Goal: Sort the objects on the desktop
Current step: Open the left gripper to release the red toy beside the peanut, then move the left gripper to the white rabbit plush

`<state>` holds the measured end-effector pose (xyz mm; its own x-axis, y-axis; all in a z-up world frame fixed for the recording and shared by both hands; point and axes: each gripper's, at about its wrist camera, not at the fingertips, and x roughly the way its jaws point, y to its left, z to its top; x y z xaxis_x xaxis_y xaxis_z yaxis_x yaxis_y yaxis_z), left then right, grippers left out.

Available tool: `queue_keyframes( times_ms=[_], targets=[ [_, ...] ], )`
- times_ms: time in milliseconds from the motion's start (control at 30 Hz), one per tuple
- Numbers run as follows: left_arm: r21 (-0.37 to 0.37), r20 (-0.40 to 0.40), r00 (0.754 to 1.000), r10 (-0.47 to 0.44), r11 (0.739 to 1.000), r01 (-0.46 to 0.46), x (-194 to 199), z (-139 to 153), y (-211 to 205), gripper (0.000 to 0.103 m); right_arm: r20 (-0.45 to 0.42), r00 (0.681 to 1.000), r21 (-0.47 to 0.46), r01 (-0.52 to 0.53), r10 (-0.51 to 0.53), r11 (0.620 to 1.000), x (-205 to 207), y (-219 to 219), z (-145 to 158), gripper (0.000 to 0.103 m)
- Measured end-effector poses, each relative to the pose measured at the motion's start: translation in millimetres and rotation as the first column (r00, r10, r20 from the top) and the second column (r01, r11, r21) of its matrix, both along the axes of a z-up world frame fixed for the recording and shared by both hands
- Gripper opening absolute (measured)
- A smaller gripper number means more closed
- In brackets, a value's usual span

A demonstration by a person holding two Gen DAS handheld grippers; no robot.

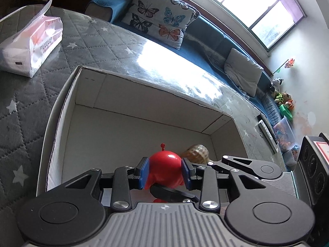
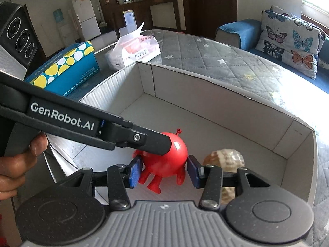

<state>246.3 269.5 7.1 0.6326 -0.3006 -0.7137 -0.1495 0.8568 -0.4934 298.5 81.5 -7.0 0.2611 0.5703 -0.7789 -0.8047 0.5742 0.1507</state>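
Observation:
A red round toy figure [image 1: 164, 165] with small legs and an antenna is inside a white cardboard box [image 1: 67, 111]. My left gripper [image 1: 164, 171] has its blue pads pressed on both sides of the toy. In the right wrist view the left gripper's finger [image 2: 152, 142] reaches in from the left onto the toy [image 2: 166, 160]. My right gripper [image 2: 163, 171] brackets the toy with its pads slightly apart from it. A tan seashell [image 2: 225, 158] lies in the box [image 2: 226, 107] just right of the toy; it also shows in the left wrist view [image 1: 196, 152].
The box sits on a grey quilted star-pattern table cover [image 2: 216, 57]. A tissue pack [image 2: 135, 50] and a blue spotted box [image 2: 65, 70] lie beyond it. A black speaker [image 2: 18, 37] stands at left. A blue sofa with butterfly cushions [image 2: 287, 41] is behind.

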Motion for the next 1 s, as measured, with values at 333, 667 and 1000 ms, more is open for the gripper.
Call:
queue_keyframes(
  times_ms=[333,667,1000],
  targets=[
    [0.026,0.026,1.000,0.013,1.000,-0.014,-10,10,-5,0.036,0.048,0.999,0.017,-0.001,0.000,1.000,-12,-7,10,0.055],
    [0.066,0.102,0.995,-0.015,0.998,0.008,-39,40,-32,0.036,0.127,0.992,0.072,0.005,-0.014,0.997,-46,-45,40,0.060],
    [0.083,0.150,0.984,-0.095,0.993,0.083,-81,51,-82,0.036,0.195,0.978,0.106,0.053,-0.073,0.993,-93,-108,54,0.069]
  ],
)
